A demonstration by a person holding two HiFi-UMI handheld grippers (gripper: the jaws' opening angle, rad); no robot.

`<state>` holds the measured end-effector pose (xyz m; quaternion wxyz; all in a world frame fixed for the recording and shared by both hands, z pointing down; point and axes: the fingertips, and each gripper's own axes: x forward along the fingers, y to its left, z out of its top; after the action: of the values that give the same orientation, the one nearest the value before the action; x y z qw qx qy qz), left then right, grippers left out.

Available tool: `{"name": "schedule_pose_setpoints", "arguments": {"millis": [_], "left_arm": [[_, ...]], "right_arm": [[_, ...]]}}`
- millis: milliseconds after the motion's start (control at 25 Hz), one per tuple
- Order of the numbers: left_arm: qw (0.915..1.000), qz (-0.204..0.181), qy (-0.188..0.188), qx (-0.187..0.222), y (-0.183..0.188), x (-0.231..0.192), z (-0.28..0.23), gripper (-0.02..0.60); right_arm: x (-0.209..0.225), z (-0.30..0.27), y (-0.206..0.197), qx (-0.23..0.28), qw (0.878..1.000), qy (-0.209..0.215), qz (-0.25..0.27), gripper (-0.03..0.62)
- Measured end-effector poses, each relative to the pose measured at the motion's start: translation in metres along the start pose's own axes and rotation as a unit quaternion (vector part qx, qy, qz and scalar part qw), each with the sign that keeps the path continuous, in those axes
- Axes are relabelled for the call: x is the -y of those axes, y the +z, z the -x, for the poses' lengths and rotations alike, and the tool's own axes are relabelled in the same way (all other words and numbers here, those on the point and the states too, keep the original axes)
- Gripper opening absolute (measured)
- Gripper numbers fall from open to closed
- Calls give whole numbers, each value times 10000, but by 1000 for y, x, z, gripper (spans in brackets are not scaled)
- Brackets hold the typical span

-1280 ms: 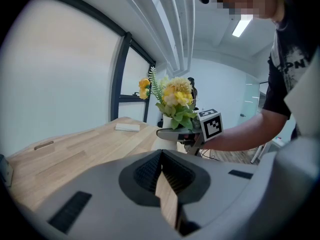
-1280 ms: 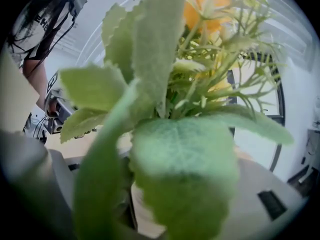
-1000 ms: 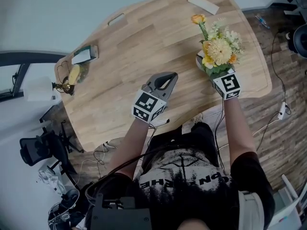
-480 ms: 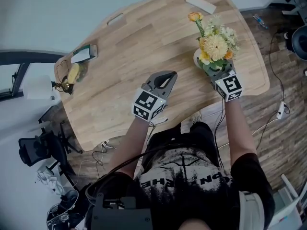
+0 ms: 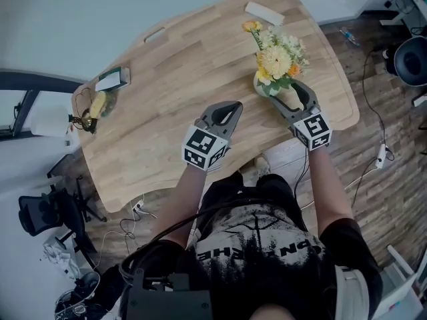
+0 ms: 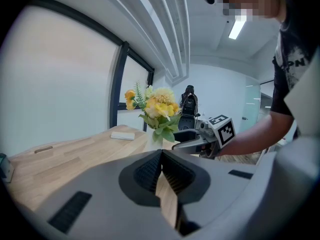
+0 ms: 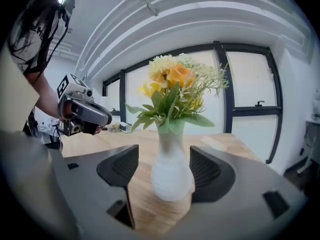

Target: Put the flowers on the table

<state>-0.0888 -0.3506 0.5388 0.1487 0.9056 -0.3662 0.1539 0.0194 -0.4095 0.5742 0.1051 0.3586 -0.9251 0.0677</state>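
A bunch of yellow, orange and white flowers [image 5: 275,57] stands in a white ribbed vase [image 5: 261,85] on the wooden table [image 5: 173,79], near its right front edge. My right gripper [image 5: 281,92] is open. Its jaws have just been opening, and the vase [image 7: 171,169] stands upright between the pads with a gap on each side. The left gripper [image 5: 230,107] hovers over the table's front middle, shut on nothing; its ribbed pads [image 6: 150,170] meet. In the left gripper view the flowers [image 6: 155,109] and the right gripper [image 6: 187,140] sit ahead to the right.
A flat white block [image 5: 264,10] lies at the table's far edge behind the flowers. A small box [image 5: 110,80] and a yellow object [image 5: 99,103] sit at the left end. An office chair [image 5: 40,209] and cables are on the floor at left.
The right gripper's jaws have spread and let go of the vase, which now stands on the table. That hand has drawn back a little. The left gripper has shifted only slightly.
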Motion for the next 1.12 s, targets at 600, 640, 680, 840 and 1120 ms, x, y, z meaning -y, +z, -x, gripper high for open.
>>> {"name": "schedule_pose_setpoints", "arguments": {"millis": [600, 640, 680, 840, 1120], "left_arm": [[9976, -93, 437, 537, 33, 37, 22, 14], [9971, -93, 465, 594, 36, 38, 23, 14], [9967, -95, 488, 639, 39, 38, 25, 14], [9959, -129, 516, 727, 44, 44, 28, 14], [9948, -122, 645, 776, 42, 40, 38, 14]], "right_arm": [[-32, 61, 53, 253, 9984, 403, 303, 35], [-34, 62, 55, 248, 9983, 425, 313, 31], [-36, 63, 56, 241, 9980, 482, 318, 28], [-46, 64, 61, 161, 9960, 781, 415, 21], [-42, 69, 79, 293, 9962, 703, 421, 20]]}}
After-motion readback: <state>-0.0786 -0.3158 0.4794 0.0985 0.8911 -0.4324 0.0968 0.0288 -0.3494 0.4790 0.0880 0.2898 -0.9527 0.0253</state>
